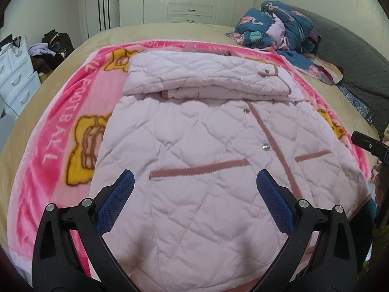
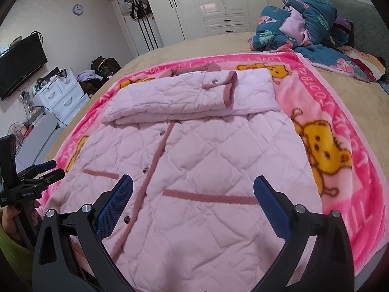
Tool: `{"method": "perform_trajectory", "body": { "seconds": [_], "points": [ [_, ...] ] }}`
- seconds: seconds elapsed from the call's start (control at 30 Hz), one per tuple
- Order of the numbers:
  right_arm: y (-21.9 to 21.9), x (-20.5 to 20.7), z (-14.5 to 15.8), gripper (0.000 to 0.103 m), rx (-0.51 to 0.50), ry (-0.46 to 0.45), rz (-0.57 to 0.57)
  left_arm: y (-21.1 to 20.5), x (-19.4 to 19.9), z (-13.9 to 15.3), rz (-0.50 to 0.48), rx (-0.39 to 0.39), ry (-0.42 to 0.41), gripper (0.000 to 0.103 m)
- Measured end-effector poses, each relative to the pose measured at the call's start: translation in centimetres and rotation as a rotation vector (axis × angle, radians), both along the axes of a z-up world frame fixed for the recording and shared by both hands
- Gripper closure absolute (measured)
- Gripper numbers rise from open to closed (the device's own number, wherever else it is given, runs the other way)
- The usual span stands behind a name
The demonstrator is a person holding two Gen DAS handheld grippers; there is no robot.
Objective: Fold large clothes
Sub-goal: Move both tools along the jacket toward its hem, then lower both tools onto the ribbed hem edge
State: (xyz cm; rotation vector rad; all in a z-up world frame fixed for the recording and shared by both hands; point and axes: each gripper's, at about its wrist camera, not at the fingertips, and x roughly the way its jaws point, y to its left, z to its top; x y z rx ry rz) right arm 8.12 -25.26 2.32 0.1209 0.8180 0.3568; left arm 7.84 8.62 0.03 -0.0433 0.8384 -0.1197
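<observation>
1. Nearest, both claws hang just above the bottom hem of a pale pink quilted jacket (image 1: 194, 170). The left claw (image 1: 195, 181) is spread wide and holds nothing. The right claw (image 2: 193, 186) is spread just as wide, also empty.
2. The jacket lies straight ahead of both claws and partly under them. The left claw sits over the hem's left half, the right claw over the hem's right half. Neither looks clearly nearer; the hem is the closest edge to both.
3. The jacket lies flat, front side up, on a bright pink cartoon blanket (image 2: 340, 126) spread over a tan bed (image 2: 340, 90). Its long axis runs directly away from the claws, hem near, collar far. A darker pink button strip (image 2: 155, 150) follows that axis.
4. Farther on, the sleeves (image 2: 189, 97) are already folded across the chest as a thick band lying crosswise.
5. The likely next fold, judging by this layout, lifts the near hem and carries it away towards the collar.
6. Farthest, a heap of blue patterned bedding (image 2: 304, 22) sits well apart at the bed's far right.
</observation>
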Motion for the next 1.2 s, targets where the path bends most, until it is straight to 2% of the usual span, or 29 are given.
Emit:
{"method": "perform_trajectory", "body": {
  "seconds": [0.43, 0.9, 1.2],
  "points": [
    [-3.1, -1.2, -2.3, 0.004, -0.025, 0.045, -0.06, 2.8, -1.6, -3.0, 0.057, 0.017, 0.066, 0.009],
    [-6.4, -2.4, -4.3, 0.004, -0.062, 0.096, -0.111, 7.8, -3.1, -5.0, 0.184, 0.007, 0.127, 0.009],
    [-7.7, -3.1, -5.0, 0.004, -0.061, 0.119, -0.133, 9.9, -4.3, -7.1, 0.204, -0.073, 0.197, 0.009]
  ]
}}
